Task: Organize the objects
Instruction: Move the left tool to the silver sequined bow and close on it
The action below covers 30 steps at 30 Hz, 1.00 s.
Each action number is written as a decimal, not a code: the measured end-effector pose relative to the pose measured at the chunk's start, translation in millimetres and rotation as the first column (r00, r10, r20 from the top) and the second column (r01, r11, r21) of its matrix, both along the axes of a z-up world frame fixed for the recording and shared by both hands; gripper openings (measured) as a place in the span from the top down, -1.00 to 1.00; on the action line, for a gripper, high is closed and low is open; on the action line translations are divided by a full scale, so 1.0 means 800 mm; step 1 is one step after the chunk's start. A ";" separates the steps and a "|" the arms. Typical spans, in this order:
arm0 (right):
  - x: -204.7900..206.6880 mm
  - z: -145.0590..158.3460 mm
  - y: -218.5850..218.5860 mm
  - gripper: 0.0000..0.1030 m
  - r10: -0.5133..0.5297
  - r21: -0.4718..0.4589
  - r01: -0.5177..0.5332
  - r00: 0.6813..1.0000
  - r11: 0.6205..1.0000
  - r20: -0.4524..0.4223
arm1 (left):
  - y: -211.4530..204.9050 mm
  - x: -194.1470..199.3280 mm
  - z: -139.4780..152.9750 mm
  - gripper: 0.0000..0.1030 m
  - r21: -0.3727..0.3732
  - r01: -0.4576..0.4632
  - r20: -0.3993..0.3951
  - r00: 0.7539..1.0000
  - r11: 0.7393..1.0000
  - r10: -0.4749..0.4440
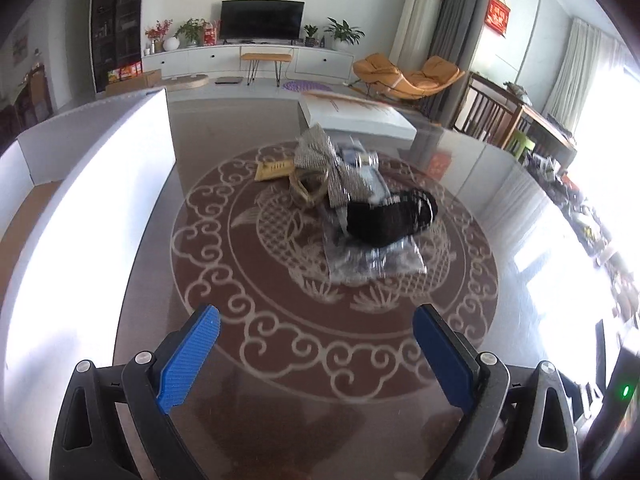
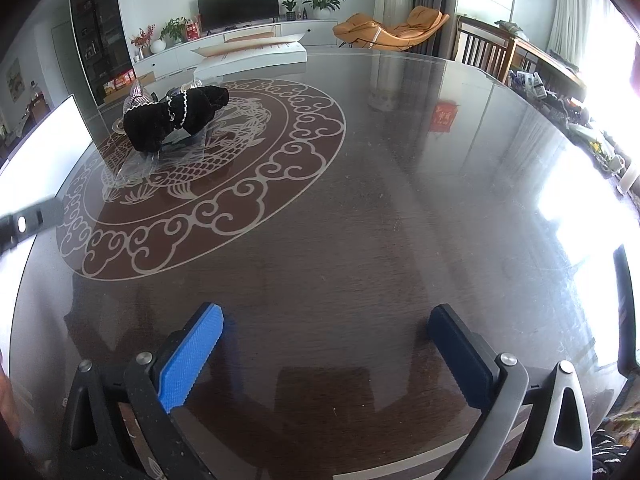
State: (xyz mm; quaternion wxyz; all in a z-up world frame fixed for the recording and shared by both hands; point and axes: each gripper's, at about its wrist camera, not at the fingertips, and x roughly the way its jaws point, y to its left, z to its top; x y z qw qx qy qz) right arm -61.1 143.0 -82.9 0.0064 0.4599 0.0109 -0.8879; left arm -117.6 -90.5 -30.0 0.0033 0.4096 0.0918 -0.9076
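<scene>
the left hand-held gripper hangs with jaws wide apart and empty, aimed at the pile of small items on the worktop. the pile lies on the round pattern, a black fabric piece on top, well apart from both grippers. the white box stands to its left. the right hand-held gripper is fully spread, holding nothing. approach low, take one item only, probably the top one, and centre it between the pads before closing.
</scene>
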 end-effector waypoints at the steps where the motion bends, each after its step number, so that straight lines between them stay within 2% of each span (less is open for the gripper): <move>1: 0.000 0.000 0.000 -1.00 0.000 0.000 0.000 1.000 1.000 0.000 | -0.002 -0.013 0.006 -0.91 0.010 -0.012 -0.009 1.000 1.000 0.012; 6: 0.000 0.000 0.000 -1.00 0.000 0.000 0.000 1.000 1.000 0.000 | -0.009 -0.103 0.018 -0.91 0.058 -0.047 0.004 0.999 0.997 0.047; 11: 0.000 0.000 0.000 -1.00 0.000 0.000 0.000 1.000 1.000 0.000 | -0.015 -0.188 -0.009 -0.91 0.021 -0.093 0.082 0.993 0.995 0.091; 13: 0.000 0.000 0.000 -1.00 0.000 0.000 0.000 1.000 1.000 0.000 | -0.016 -0.208 -0.024 -0.91 0.009 -0.094 0.113 0.989 0.996 0.092; 16: 0.000 0.000 0.000 -1.00 0.000 0.000 0.000 1.000 1.000 0.000 | -0.018 -0.223 -0.043 -0.91 0.036 -0.081 0.146 0.987 0.996 0.075; 18: 0.000 0.000 0.000 -1.00 0.001 0.000 -0.001 1.000 1.000 0.000 | -0.019 -0.226 -0.053 -0.81 0.050 -0.056 0.155 0.987 0.997 0.047; 19: 0.000 0.000 0.000 -1.00 0.002 0.000 -0.002 1.000 1.000 0.000 | -0.019 -0.224 -0.056 -0.38 0.033 -0.048 0.152 0.987 0.998 0.042; 20: 0.000 0.000 0.000 -1.00 0.002 0.000 -0.002 1.000 1.000 0.000 | -0.018 -0.220 -0.057 -0.13 0.019 -0.033 0.145 0.989 0.999 0.030; 24: 0.000 0.000 0.000 -1.00 0.002 0.000 -0.002 1.000 1.000 0.000 | -0.013 -0.186 -0.053 -0.12 -0.038 0.021 0.123 0.992 0.999 -0.016; 27: 0.000 0.000 0.000 -1.00 0.002 0.000 -0.002 1.000 1.000 0.000 | -0.003 -0.145 -0.047 -0.12 -0.071 0.089 0.154 0.985 0.994 -0.077; 30: 0.000 0.000 0.000 -1.00 0.002 0.000 -0.002 1.000 1.000 0.000 | 0.012 -0.094 -0.046 -0.11 -0.081 0.177 0.207 0.966 0.981 -0.157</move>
